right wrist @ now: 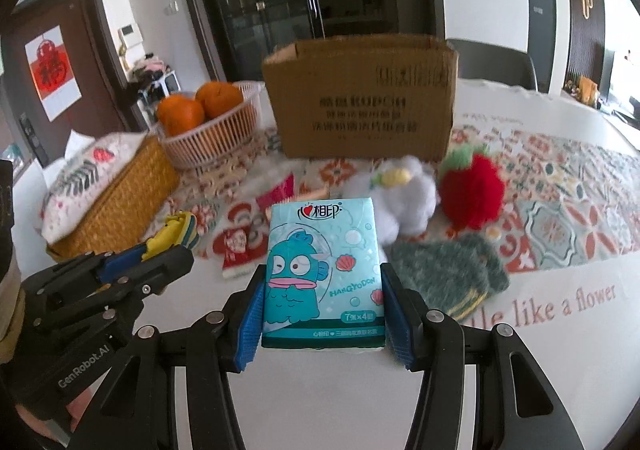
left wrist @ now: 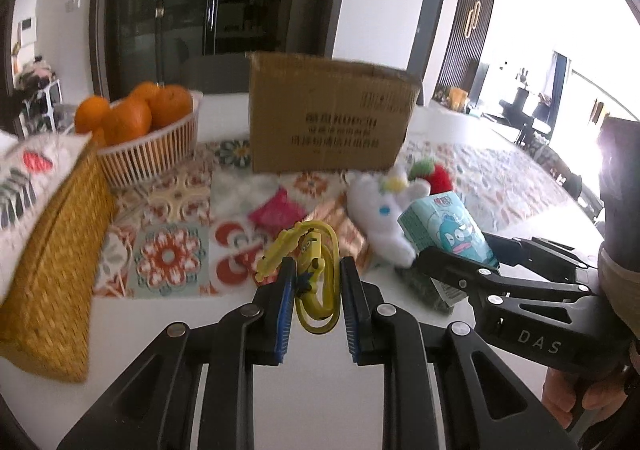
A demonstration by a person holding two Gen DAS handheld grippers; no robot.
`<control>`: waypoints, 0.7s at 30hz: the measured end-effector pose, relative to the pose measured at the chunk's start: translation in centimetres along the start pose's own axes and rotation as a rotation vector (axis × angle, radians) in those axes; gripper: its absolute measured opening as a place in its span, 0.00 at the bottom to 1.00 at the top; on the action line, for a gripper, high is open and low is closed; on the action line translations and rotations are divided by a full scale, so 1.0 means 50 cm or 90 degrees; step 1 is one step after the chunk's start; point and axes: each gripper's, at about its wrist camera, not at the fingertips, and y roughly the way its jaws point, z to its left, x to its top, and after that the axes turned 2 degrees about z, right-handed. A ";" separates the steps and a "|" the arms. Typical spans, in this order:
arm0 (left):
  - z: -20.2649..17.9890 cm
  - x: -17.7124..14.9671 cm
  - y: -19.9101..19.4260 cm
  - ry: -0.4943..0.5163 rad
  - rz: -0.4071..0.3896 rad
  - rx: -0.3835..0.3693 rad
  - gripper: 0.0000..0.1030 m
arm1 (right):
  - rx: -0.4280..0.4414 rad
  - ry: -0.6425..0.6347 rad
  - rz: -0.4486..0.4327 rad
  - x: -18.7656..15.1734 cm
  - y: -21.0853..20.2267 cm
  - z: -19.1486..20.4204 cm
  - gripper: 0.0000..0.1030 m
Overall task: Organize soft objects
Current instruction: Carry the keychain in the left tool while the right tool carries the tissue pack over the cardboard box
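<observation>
Blue ribbed pads line both pairs of tongs. The right tongs (right wrist: 322,314) are clamped on a teal tissue pack (right wrist: 322,274) printed with a cartoon fish, one pad pressed flat against each long side, the pack held up above the white table (right wrist: 540,330). The left tongs (left wrist: 314,302) stand parted around a yellow strap toy (left wrist: 310,270); the left pad touches it, while a gap shows on the right, so whether they grip it cannot be told. The toy itself is raised off the tabletop between the pads.

Just beyond the tissue pack lie a green knitted piece (right wrist: 448,270) at the edge of the patterned cloth (right wrist: 560,218), a white plush toy (right wrist: 404,198) and, touching it on the right, a red fluffy ball with a green top (right wrist: 472,190). Small red and pink packets (right wrist: 276,194) sit on the cloth to the left of the plush.

Behind them stands an open cardboard box (right wrist: 360,98) with printed lettering on its front. Left of the box a white slatted basket (right wrist: 212,138) holds oranges (right wrist: 180,116), and nearer still sits a yellow woven basket (right wrist: 120,194) with a patterned cushion (right wrist: 80,178) on top.
</observation>
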 end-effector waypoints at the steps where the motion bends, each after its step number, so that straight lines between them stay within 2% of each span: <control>1: -0.001 0.011 -0.005 0.002 -0.008 0.000 0.22 | 0.000 0.001 -0.007 0.008 -0.005 -0.001 0.52; 14: -0.022 0.143 -0.025 0.030 -0.079 0.009 0.22 | -0.012 0.005 -0.092 0.125 -0.054 -0.025 0.52; 21: -0.031 0.213 -0.014 0.042 -0.095 0.012 0.22 | -0.020 -0.002 -0.118 0.191 -0.062 -0.041 0.52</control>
